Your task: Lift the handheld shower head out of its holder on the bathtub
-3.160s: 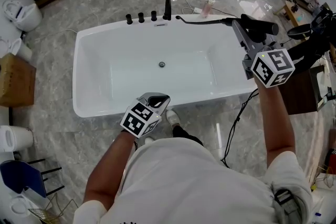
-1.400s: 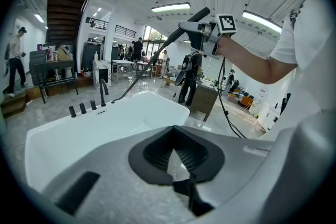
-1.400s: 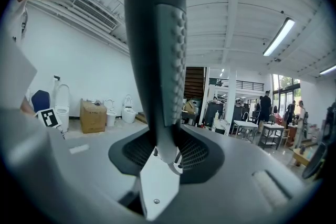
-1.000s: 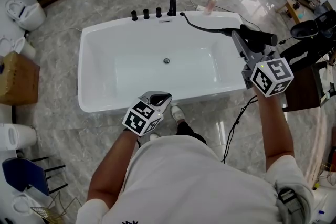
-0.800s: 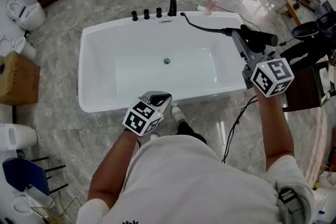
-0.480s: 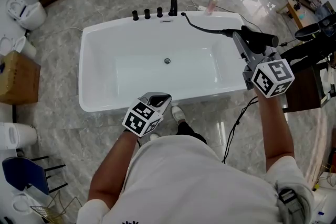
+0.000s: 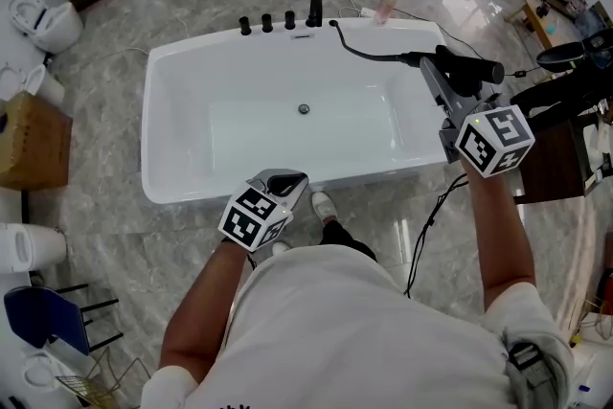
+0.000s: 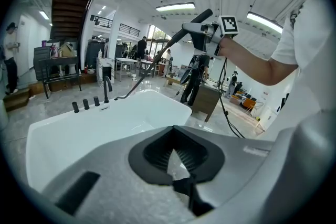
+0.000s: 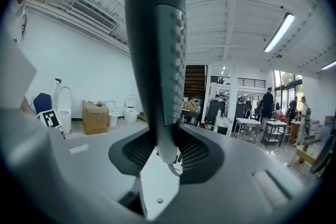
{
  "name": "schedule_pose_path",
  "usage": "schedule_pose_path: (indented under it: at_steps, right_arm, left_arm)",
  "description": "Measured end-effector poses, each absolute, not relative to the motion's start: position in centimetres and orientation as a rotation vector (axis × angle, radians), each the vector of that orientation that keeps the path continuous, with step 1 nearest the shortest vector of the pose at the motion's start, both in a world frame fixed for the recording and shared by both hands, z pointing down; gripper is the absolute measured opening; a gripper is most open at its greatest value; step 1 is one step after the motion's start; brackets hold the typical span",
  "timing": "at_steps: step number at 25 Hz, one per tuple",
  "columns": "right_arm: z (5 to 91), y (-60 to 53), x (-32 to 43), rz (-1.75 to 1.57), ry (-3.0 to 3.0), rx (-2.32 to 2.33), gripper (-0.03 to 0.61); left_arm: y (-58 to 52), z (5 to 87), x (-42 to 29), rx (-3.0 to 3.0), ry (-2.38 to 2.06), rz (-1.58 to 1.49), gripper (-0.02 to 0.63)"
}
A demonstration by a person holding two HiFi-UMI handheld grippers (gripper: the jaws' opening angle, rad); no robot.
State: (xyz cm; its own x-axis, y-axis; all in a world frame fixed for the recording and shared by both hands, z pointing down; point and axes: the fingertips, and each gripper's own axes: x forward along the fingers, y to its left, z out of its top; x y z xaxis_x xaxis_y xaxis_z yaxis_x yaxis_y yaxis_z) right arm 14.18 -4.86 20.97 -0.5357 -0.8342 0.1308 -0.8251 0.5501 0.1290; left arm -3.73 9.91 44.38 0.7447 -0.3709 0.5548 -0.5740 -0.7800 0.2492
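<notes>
The white bathtub (image 7: 177, 139) fills the ground ahead of both my claws, its near rim just past the left claw (image 7: 287, 185) and its right end under the right claw (image 7: 442, 81). My left claw hangs low on my side of the tub; in the left gripper view its jaws (image 8: 181, 176) look pressed together with nothing between them.

The dark hose (image 7: 369, 55) runs from the far rim of the tub across to the right claw, hanging free in the air. Its end joins the black shower head (image 7: 474, 68), which sits pinched in the right claw, lifted out of its holder and held above the tub's right end. In the right gripper view the shower head (image 9: 157, 60) stands upright between the jaws (image 9: 165, 157), its dotted face turned to the right.

Far from both claws on the far rim, where the hose starts, stands the black faucet (image 7: 314, 7). Left of it sit three black knobs (image 7: 267, 22). The drain (image 7: 304, 109) lies in the tub floor, between the left claw and the faucet.
</notes>
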Motion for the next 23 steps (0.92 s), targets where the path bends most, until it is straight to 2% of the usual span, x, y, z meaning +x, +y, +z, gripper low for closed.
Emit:
schedule_pose_path:
  at_steps: [23]
  right_arm:
    - [20.4, -9.4, 15.2, -0.073, -2.633, 1.323, 0.146]
  left_arm:
    - [4.5, 44.8, -4.3, 2.488, -0.791, 0.661, 0.008]
